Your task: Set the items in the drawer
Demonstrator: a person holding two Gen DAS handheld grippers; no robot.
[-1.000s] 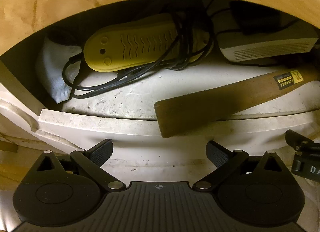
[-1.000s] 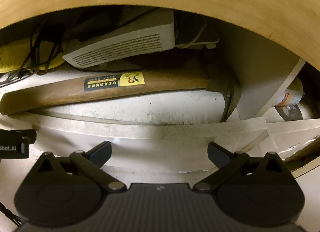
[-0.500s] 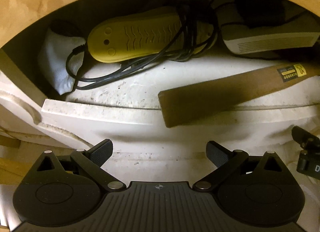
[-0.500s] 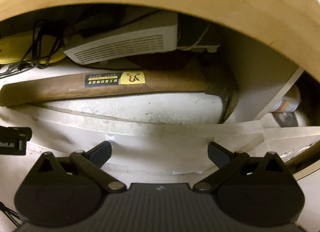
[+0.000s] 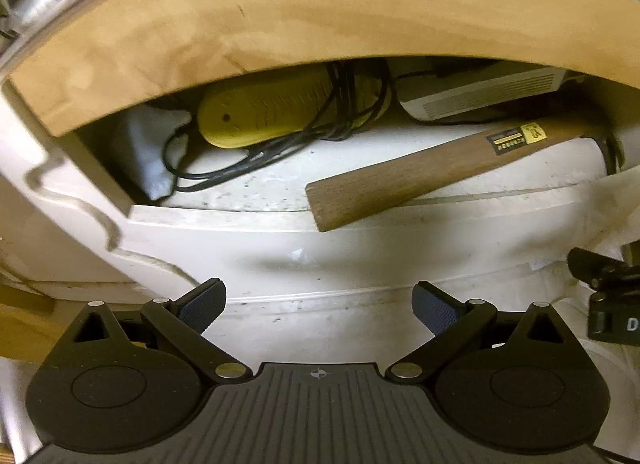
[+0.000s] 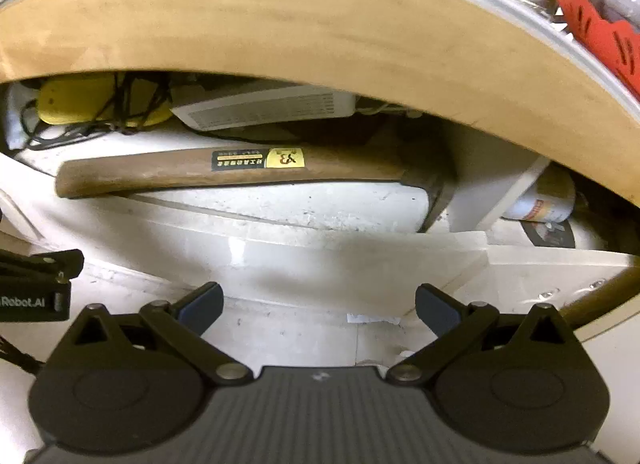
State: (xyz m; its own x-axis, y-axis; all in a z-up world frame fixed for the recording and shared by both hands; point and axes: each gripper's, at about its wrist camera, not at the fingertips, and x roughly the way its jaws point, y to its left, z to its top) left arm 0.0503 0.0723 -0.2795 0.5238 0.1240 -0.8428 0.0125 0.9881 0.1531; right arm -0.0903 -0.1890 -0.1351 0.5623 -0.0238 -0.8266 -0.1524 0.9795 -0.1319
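A white drawer [image 5: 280,224] [image 6: 320,240] stands open under a wooden tabletop edge [image 5: 320,24]. Inside lie a hammer with a wooden handle [image 5: 420,180] [image 6: 192,174], its handle end resting over the drawer's front edge, a yellow shoe-shaped device [image 5: 264,112] [image 6: 80,104] wound with black cord, a white vented box [image 5: 480,92] [image 6: 264,108] and a white cloth bag [image 5: 148,148]. My left gripper [image 5: 318,304] is open and empty in front of the drawer front. My right gripper [image 6: 318,306] is open and empty, also in front of it.
The wooden tabletop overhangs the drawer's rear part. A second drawer compartment at the right holds a white can [image 6: 540,200]. A red perforated object [image 6: 600,36] lies on the tabletop at the right. Each gripper shows at the edge of the other's view [image 5: 608,296] [image 6: 36,288].
Both grippers have drawn back and up from the drawer. More of the tabletop edge and the drawer front shows now. The items in the drawer have not moved.
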